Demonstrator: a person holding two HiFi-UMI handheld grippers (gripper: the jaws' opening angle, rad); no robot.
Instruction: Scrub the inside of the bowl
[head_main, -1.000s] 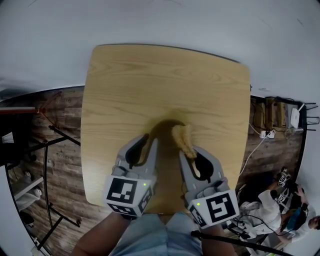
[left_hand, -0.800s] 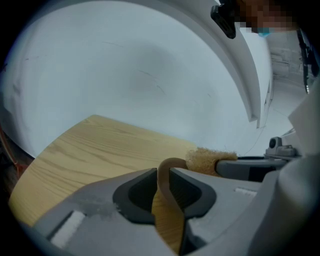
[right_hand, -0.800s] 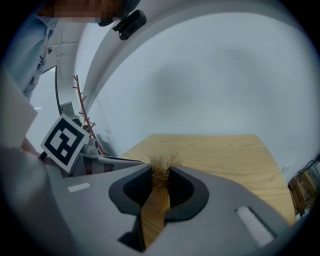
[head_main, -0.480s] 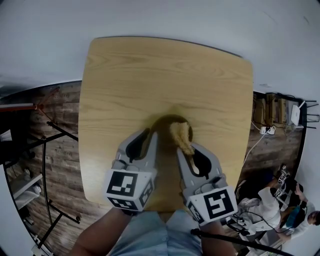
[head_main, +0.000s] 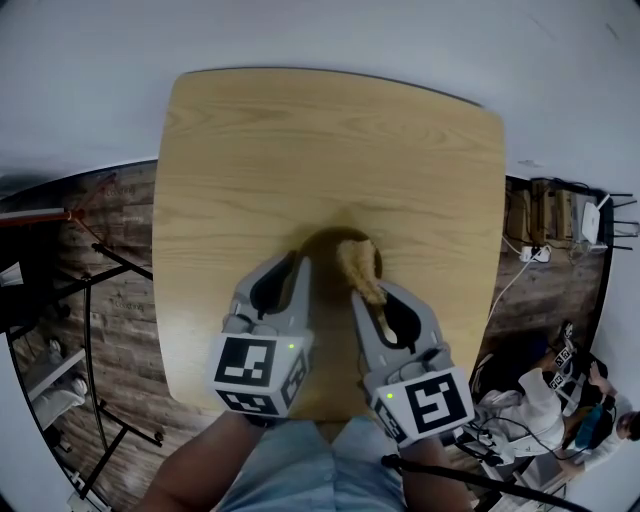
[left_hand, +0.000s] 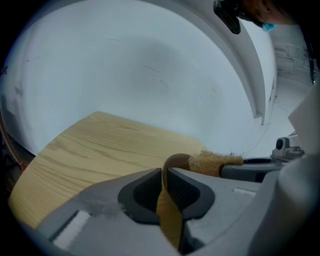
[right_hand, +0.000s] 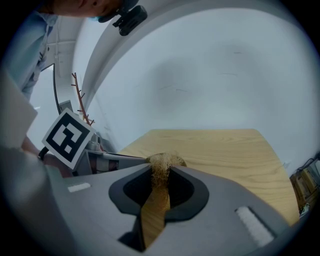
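Both tools are moulded in matt grey plastic. The left gripper (head_main: 297, 268) and the right gripper (head_main: 378, 297) each have two broad, tapering jaws, with a dark teardrop-shaped hollow in the upper face. At the rear, each carries a cube with black-and-white square markers. A small green light glows at 2 o'clock on the left cube (head_main: 257, 376) and at 9 o'clock on the right cube (head_main: 424, 405). Small pale rough patches sit on the jaw backs. The person wears light blue denim (head_main: 300, 465).
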